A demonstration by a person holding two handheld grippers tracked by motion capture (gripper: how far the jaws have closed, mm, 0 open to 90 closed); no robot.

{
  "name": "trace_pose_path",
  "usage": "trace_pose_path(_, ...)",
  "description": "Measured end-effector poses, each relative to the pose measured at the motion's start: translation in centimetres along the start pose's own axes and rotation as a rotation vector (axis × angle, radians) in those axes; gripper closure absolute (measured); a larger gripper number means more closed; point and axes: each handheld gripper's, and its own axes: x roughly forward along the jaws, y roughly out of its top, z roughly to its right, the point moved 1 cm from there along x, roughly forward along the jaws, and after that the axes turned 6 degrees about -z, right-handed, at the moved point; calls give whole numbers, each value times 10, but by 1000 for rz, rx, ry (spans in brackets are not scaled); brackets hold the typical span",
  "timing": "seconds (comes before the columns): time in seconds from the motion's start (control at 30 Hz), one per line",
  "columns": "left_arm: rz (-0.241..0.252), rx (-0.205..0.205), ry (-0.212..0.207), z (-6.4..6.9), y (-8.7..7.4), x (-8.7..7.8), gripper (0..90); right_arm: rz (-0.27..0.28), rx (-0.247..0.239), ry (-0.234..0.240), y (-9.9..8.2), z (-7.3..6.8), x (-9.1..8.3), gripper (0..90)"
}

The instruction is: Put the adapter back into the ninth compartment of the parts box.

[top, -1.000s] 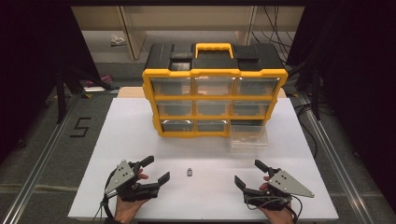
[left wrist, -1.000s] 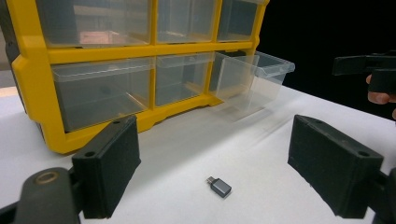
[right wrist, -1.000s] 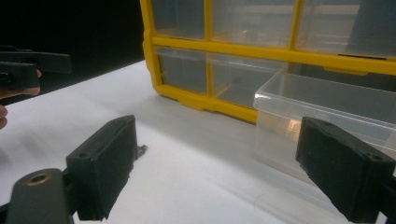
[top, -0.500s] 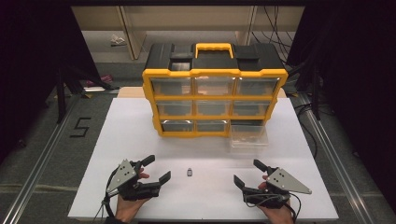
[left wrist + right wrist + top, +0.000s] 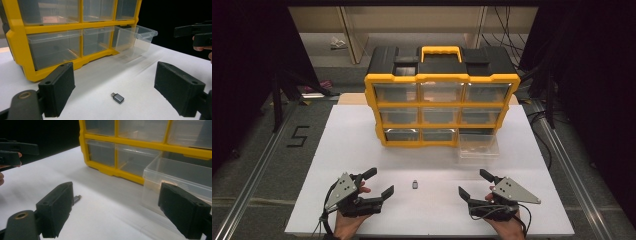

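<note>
While both grippers are resting low at the near edge of the white table [image 5: 352, 145], a small grey adapter [image 5: 414, 184] is lying flat on the tabletop between them, touching neither. The left gripper [image 5: 377, 184] is sitting with its jaws spread wide and empty, and in the left gripper view the adapter [image 5: 117, 97] is lying between and just ahead of those jaws. The right gripper [image 5: 473, 184] is likewise being held with its jaws wide apart, gripping nothing. Farther back, a yellow organizer [image 5: 442, 107] with clear drawers is standing upright, and its bottom right drawer [image 5: 478, 145] is sticking out onto the table, looking empty in the right gripper view [image 5: 180, 176].
</note>
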Motion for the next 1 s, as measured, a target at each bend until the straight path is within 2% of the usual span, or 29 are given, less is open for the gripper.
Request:
trace_pose_path(0.13,0,-3,2,-1,0,0,161,-33,-10,9,5,-6,6,140)
trace_pose_path(0.23,-3,3,1,0,0,1,161,-79,-14,21,7,-9,15,140)
trace_pose_path(0.63,-1,8,-3,1,0,1,163,-152,-38,30,22,-15,34,144)
trace_pose_path(0.77,0,18,0,1,0,0,164,-208,-49,44,27,-18,46,147)
trace_pose_path(0.83,-7,23,0,2,0,0,163,-219,-48,46,28,-18,48,149)
trace_pose_path(0.9,-7,29,2,2,0,0,163,-257,-55,55,29,-21,56,153)
trace_pose_path(0.93,-6,30,3,2,0,0,163,-257,-55,55,29,-21,56,153)
trace_pose_path(1.0,-10,32,6,2,0,1,163,-291,-64,60,30,-25,66,158)
